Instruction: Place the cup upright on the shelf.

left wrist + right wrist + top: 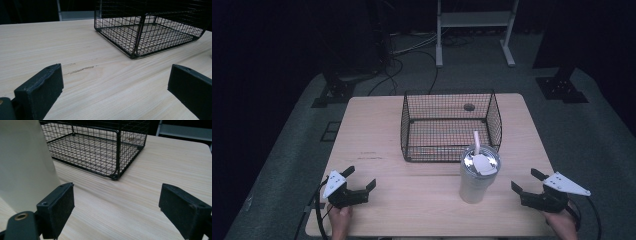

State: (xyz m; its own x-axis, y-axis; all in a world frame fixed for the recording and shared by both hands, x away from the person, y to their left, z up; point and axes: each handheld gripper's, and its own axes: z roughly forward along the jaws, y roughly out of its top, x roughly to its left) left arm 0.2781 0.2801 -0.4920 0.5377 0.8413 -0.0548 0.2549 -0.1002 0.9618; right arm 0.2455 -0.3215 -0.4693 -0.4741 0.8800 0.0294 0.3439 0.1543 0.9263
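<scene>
A pale tumbler (478, 177) with a lid and a white straw (476, 142) stands upright on the wooden table (372, 130), its long axis vertical, the straw rising from the lid with a slight tilt. It stands just in front of the black wire basket (450, 125), near the basket's front right corner and apart from the table's near edge. The right gripper (528, 182) lies near the table's front right corner, jaws spread wide and holding nothing, pointed leftward at the tumbler, with bare table between them. In the right gripper view the tumbler (23, 162) rises just beyond the left jaw. The left gripper (360, 178) rests near the front left edge, jaws likewise spread and empty, well apart from the tumbler. Open table lies left of the basket and along the front edge between both grippers.
</scene>
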